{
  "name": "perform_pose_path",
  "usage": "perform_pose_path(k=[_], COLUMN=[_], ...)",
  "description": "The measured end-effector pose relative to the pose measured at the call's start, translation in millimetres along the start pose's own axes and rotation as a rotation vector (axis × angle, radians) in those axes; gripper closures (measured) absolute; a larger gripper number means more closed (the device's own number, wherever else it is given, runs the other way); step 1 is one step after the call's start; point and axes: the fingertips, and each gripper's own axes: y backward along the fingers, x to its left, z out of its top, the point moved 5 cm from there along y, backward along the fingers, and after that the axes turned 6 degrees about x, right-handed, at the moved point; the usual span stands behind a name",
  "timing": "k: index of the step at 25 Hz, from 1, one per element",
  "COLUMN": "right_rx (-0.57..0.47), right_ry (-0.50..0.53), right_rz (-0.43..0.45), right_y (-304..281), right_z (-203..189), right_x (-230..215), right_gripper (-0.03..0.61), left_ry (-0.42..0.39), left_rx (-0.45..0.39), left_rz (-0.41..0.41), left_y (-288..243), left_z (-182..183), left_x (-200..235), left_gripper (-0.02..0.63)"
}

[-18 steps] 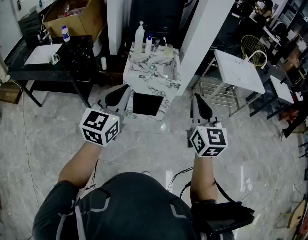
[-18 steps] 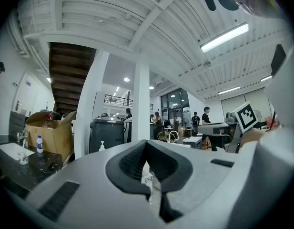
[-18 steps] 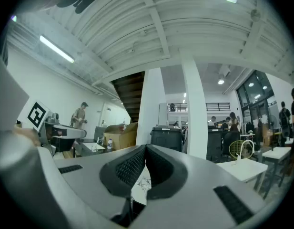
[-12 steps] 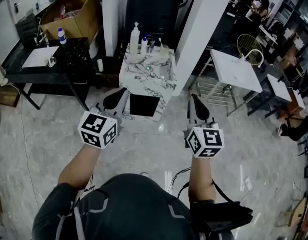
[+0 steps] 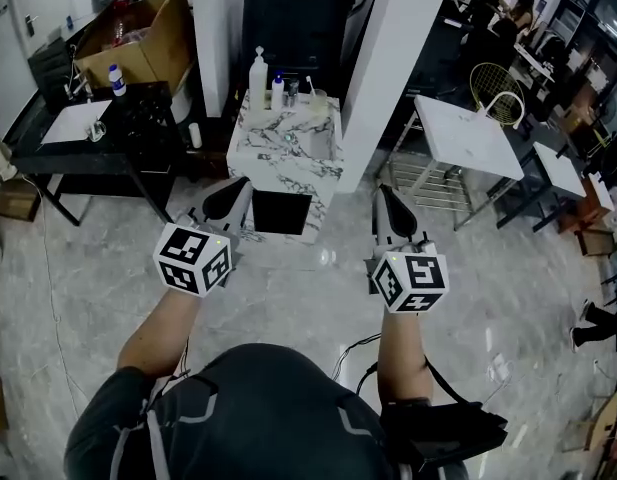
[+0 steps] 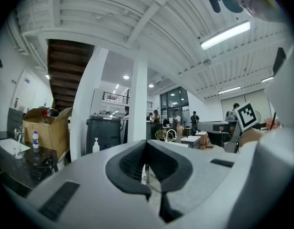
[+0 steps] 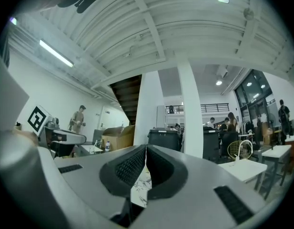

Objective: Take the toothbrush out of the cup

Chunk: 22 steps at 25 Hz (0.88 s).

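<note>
Item 1: toothbrush (image 5: 309, 84), upright in a pale cup (image 5: 317, 99) at the far right corner of a marble-top counter (image 5: 273, 158), well ahead of both grippers and untouched. Same counter, far edge, left of the cup: a tall white pump bottle (image 5: 258, 72) and a small blue-capped bottle (image 5: 277, 90); we find their labels too small to read. Left gripper (image 5: 231, 190): held level, pointing at the counter, jaws pressed together w/ nothing between them. Right gripper (image 5: 391, 204): same, level, jaws pressed together, empty. Each carries a cube w/ black-and-white square markers, left cube (image 5: 193, 258), right cube (image 5: 410, 280); these patterns are the only print we can make out. Surface and room: glossy grey marble-look floor (image 5: 288, 288), a white pillar (image 5: 393, 58) just right of the counter, a large black bin (image 5: 288, 13) behind it. Left side: a black table (image 5: 138, 133) bearing a white sheet or tray (image 5: 73, 120) and a blue-capped bottle (image 5: 115, 78); behind that an open cardboard box (image 5: 148, 43), contents unclear. Right side: a white table (image 5: 468, 133) and a yellow wire chair (image 5: 498, 93). People stand at the far right, bkgd.
</note>
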Motion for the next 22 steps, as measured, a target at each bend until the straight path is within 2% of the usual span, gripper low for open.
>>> perform_pose_path(k=[4,10,14,18,20,22], right_rx=[-0.012,-0.001,0.018,0.02,0.017,0.025], right_ry=[0.007,-0.006,-0.025,-0.013,-0.028,-0.023], right_rz=[0.012,0.047,0.061,0.07,0.049,0.02], right_y=[5,11,-5,-27,-42,-65], right_z=[-5,-22,-33,-34,-36,-35], right_x=[-17,-42,-46,-47,-51,-52], right_gripper=[0.551,0.551,0.55,0.551,0.55,0.551], left_ry=[-0.003,0.006,-0.01,-0.004,0.019,0.017], left_rx=[0.027,0.038,0.046,0.022,0.0,-0.009], left_rz=[-0.009,0.031,0.009,-0.038,-0.071,-0.065], left_y=[-13,-28,-45,-68,-79,-92], left_z=[-8,-18,-16,-16,-18,-19], left_x=[-10,-20,-18,-4,10,33], left_gripper=[0.604,0.604,0.604,0.604,0.604,0.604])
